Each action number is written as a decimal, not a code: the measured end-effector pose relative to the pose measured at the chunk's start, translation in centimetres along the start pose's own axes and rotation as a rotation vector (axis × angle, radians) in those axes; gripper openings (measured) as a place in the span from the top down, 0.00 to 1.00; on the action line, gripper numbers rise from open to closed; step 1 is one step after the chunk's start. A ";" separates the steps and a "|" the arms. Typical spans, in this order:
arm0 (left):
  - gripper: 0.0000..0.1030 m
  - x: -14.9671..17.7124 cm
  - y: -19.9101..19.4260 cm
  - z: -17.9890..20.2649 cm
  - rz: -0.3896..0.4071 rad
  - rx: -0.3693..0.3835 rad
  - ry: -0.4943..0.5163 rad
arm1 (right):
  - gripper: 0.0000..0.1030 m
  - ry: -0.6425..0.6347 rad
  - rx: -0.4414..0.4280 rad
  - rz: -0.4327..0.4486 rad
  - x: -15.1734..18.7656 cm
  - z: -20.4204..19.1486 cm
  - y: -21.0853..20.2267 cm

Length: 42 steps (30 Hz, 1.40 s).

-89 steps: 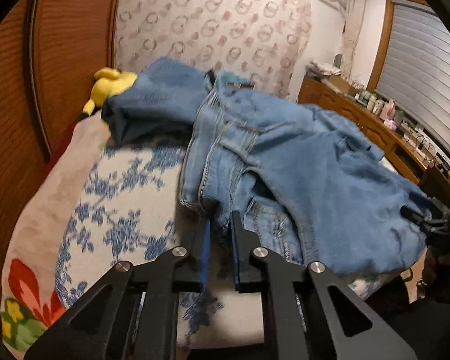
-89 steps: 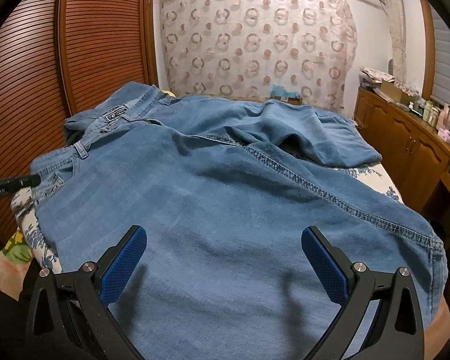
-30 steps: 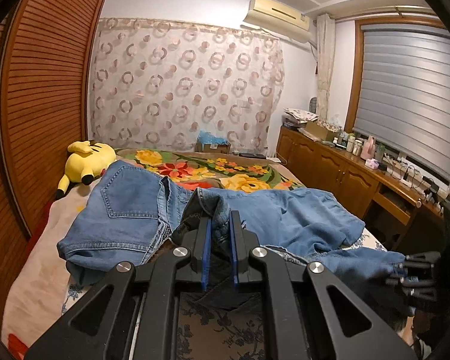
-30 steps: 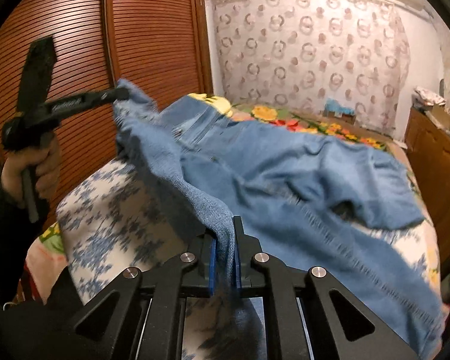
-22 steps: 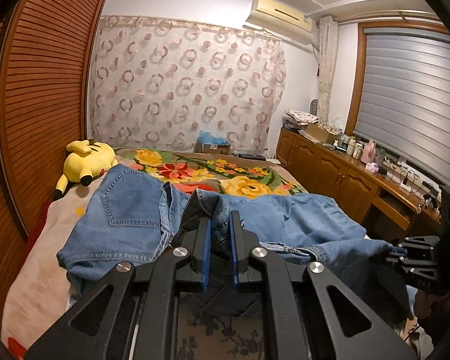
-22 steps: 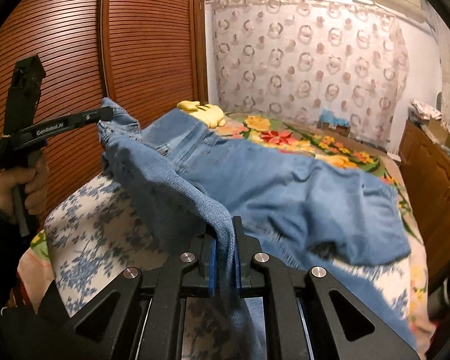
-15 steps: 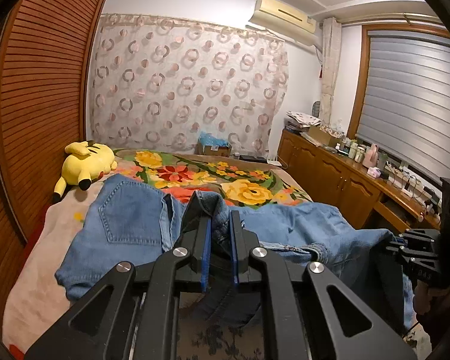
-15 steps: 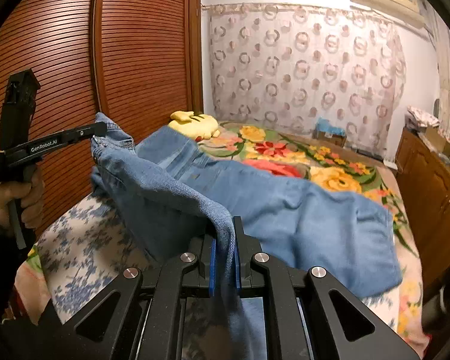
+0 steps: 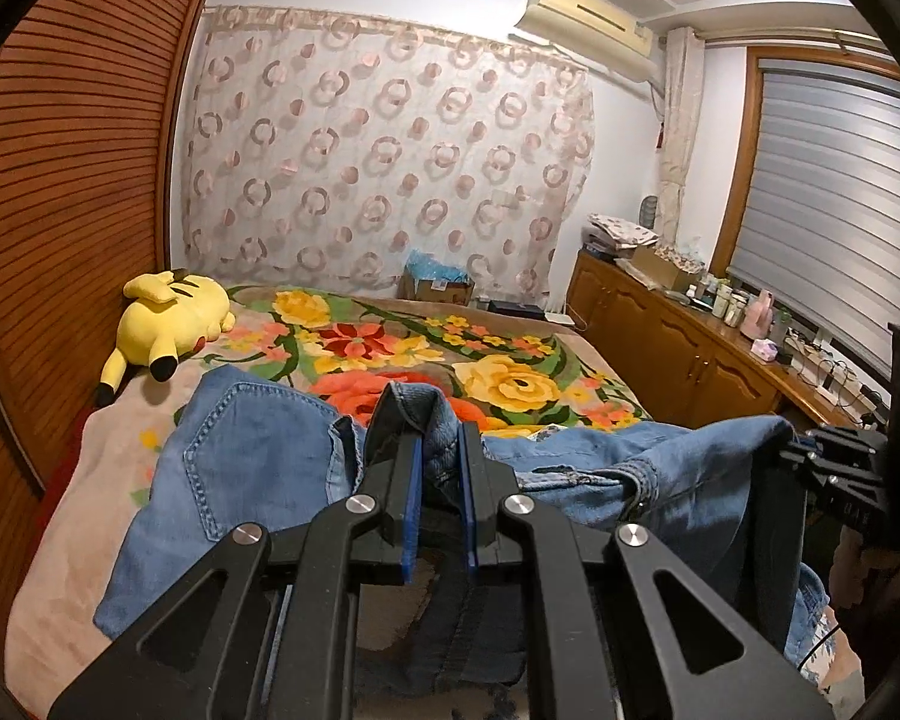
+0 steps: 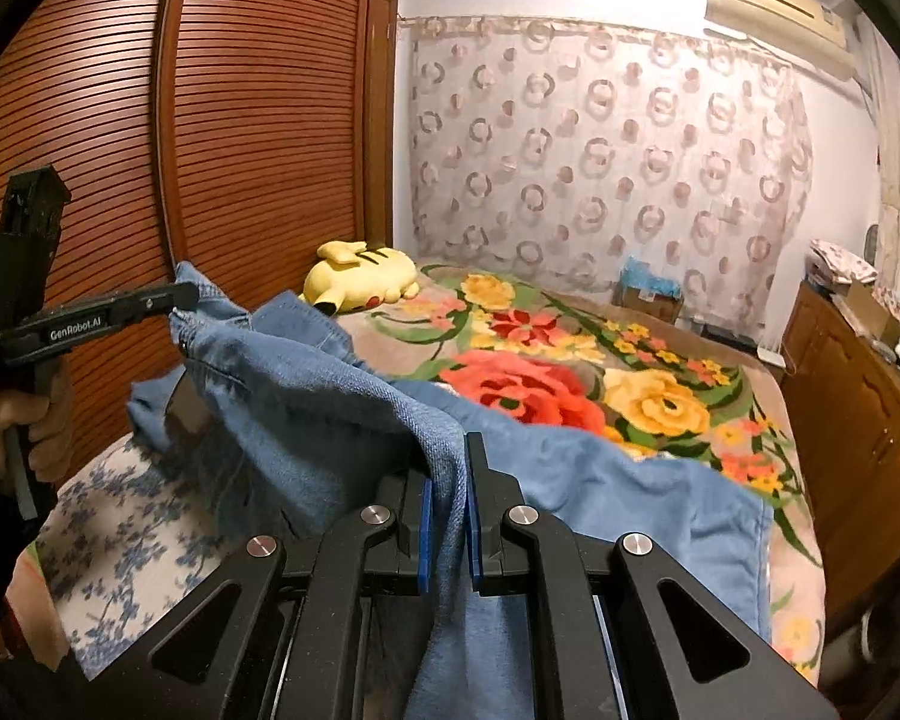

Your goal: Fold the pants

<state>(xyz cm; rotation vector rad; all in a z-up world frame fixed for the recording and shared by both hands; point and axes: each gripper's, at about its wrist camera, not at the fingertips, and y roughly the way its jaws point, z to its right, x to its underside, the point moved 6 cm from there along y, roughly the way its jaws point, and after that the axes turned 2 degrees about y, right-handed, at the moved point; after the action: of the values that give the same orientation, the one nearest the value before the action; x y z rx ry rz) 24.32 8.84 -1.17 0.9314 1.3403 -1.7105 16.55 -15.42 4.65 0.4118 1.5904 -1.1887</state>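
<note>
Blue denim pants (image 9: 252,468) (image 10: 330,414) hang stretched between both grippers above the near end of the bed, the rest trailing on the blanket. My left gripper (image 9: 439,450) is shut on a bunched fold of the denim, its blue pads pressing it. My right gripper (image 10: 448,480) is shut on another edge of the pants, cloth draping down between its fingers. In the right wrist view the left gripper (image 10: 177,297) shows at the left, held by a hand, pinching the denim. In the left wrist view the right gripper (image 9: 792,456) shows at the right edge, gripping the cloth.
The bed carries a flowered blanket (image 9: 510,384) (image 10: 660,396) and a blue-patterned sheet (image 10: 120,516) near me. A yellow plush toy (image 9: 168,318) (image 10: 360,285) lies by the slatted wardrobe (image 10: 240,120). A wooden cabinet (image 9: 690,354) with bottles lines the right wall.
Both grippers have pulled the pants back toward the near end of the bed and lifted them. More of the flowered blanket is uncovered. Both grips stay shut.
</note>
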 end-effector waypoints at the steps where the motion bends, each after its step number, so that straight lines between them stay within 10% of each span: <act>1: 0.88 -0.1 0.3 -0.1 -0.004 -0.002 -0.005 | 0.92 -0.001 0.001 0.003 -0.2 0.1 0.4; 22: 0.88 -1.0 7.8 -3.0 -0.111 -0.039 -0.033 | 0.92 -0.030 0.036 -0.027 -3.1 2.1 11.3; 35: 0.59 -0.3 7.6 -4.6 -0.137 -0.118 -0.026 | 0.92 -0.028 0.041 -0.103 -3.9 3.3 16.9; 42: 0.59 1.3 8.6 -3.8 -0.207 -0.102 -0.007 | 0.86 0.028 0.028 -0.142 -4.6 4.2 17.1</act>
<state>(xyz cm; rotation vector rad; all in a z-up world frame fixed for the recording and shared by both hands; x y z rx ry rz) 31.71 11.01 -6.69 0.7500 1.5484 -1.7774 33.52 -10.01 0.65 0.3396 1.6510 -1.3185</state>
